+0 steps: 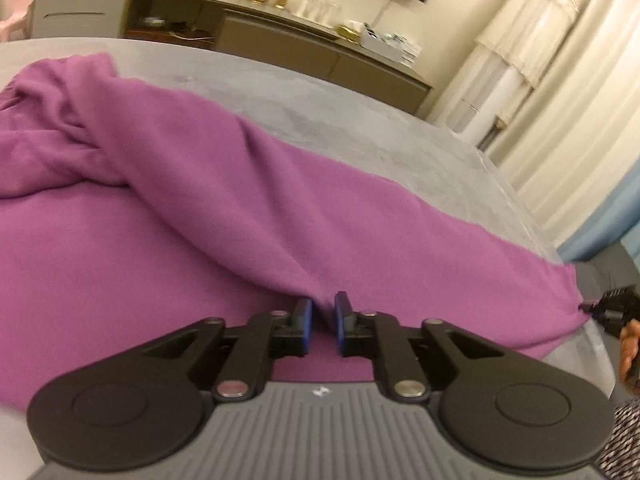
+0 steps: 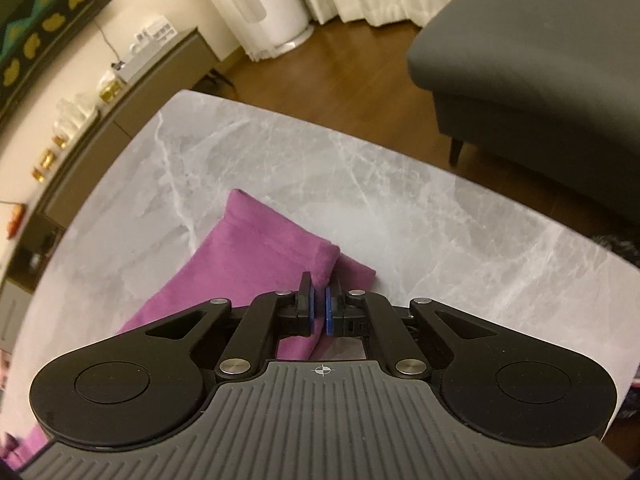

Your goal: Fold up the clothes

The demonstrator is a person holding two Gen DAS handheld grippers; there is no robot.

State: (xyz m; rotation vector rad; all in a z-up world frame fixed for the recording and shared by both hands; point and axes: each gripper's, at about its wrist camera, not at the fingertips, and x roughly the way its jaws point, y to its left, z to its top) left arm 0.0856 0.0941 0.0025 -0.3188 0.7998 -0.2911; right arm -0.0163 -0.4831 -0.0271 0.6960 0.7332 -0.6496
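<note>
A purple garment (image 1: pixel 192 208) lies spread on the grey marble table (image 1: pixel 360 120), bunched at the far left. My left gripper (image 1: pixel 322 312) is shut on a raised fold of the garment's near edge. In the right wrist view my right gripper (image 2: pixel 319 296) is shut on the hemmed corner of the purple garment (image 2: pixel 256 248), which lies on the table (image 2: pixel 400 184). The right gripper's tip (image 1: pixel 612 308) also shows at the right edge of the left wrist view, holding the garment's corner.
A long sideboard (image 1: pixel 240 36) with glasses and small items stands beyond the table. A dark grey sofa (image 2: pixel 540 60) stands to the right over a wood floor (image 2: pixel 340 64). Curtains (image 1: pixel 580 100) and a white cylinder appliance (image 2: pixel 272 4) stand at the back.
</note>
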